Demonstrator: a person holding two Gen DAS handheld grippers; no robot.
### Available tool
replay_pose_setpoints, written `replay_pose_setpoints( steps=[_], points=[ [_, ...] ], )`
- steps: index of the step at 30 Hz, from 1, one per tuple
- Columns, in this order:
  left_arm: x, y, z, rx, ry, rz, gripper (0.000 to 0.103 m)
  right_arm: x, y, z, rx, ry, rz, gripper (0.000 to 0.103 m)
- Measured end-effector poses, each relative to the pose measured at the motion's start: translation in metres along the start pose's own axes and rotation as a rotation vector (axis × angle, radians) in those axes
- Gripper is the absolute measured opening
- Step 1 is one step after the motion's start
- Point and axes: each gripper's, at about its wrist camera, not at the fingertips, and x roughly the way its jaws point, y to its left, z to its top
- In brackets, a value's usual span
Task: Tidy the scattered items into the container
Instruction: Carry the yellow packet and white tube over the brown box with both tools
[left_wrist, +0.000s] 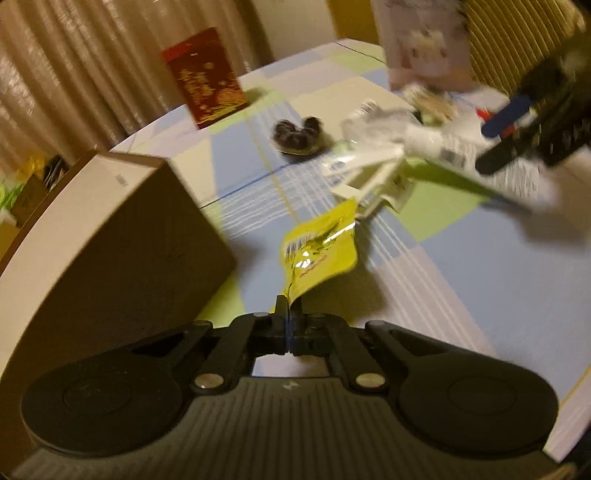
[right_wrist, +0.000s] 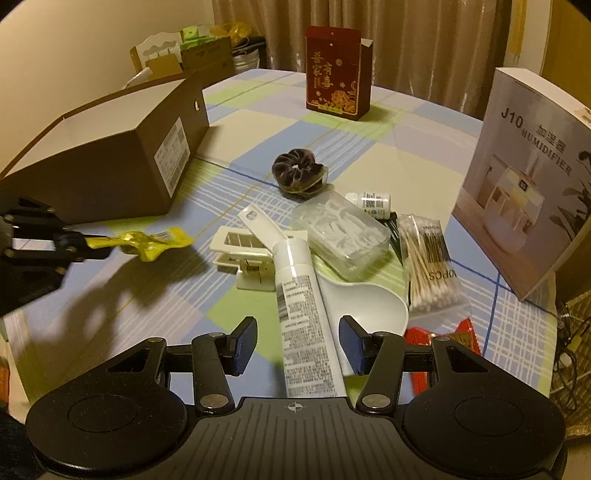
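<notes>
Left hand-held gripper (left_wrist: 287, 314): clenched on yellow sachet (left_wrist: 319, 254), beside brown box (right_wrist: 110, 155). Right hand-held gripper (right_wrist: 297, 343): spread wide, straddling white tube (right_wrist: 303, 306). Box interior unseen.

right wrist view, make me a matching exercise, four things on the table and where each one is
Things:
1. yellow packet
2. white tube
3. red box
4. cotton swabs

Places:
a. standing upright at the far side of the table
b. pinched in the shut left tool, in front of the brown box
c. lying between the fingers of the open right tool
d. in a clear bag beside the humidifier box

Pairs: 1-b, 2-c, 3-a, 4-d
</notes>
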Motion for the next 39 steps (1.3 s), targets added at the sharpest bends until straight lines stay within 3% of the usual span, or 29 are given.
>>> replay_pose_setpoints(
  steps=[3,11,14,17,19,22,24,31,39],
  points=[
    [-0.016,0.018,-0.002,-0.124,0.018,-0.058,0.000,0.001,0.001,0.003,-0.007,-0.006,0.010,0.056],
    [-0.035,0.079,-0.043,-0.721,0.120,-0.320,0.000,0.003,0.002,0.001,-0.026,0.002,0.016,0.056],
    [-0.027,0.091,-0.063,-0.887,0.136,-0.358,0.000,0.003,0.003,0.000,-0.027,0.009,0.016,0.056],
    [-0.017,0.098,-0.075,-0.997,0.114,-0.388,0.008,0.004,0.003,0.000,-0.029,0.016,0.015,0.056],
    [-0.012,0.098,-0.077,-0.997,0.078,-0.384,0.009,0.005,0.004,0.000,-0.037,0.022,0.009,0.056],
    [-0.012,0.081,-0.061,-0.744,0.054,-0.270,0.008,0.004,0.006,0.000,-0.047,0.024,0.006,0.056],
    [-0.012,0.068,-0.053,-0.605,0.047,-0.235,0.000,0.005,0.007,0.000,-0.050,0.025,0.002,0.056],
    [-0.027,0.093,-0.052,-0.797,-0.016,-0.333,0.000,0.008,0.013,0.004,-0.072,0.014,-0.010,0.056],
    [-0.056,0.112,-0.050,-0.823,-0.050,-0.338,0.000,0.022,0.014,0.011,-0.100,0.007,-0.036,0.056]
  ],
)
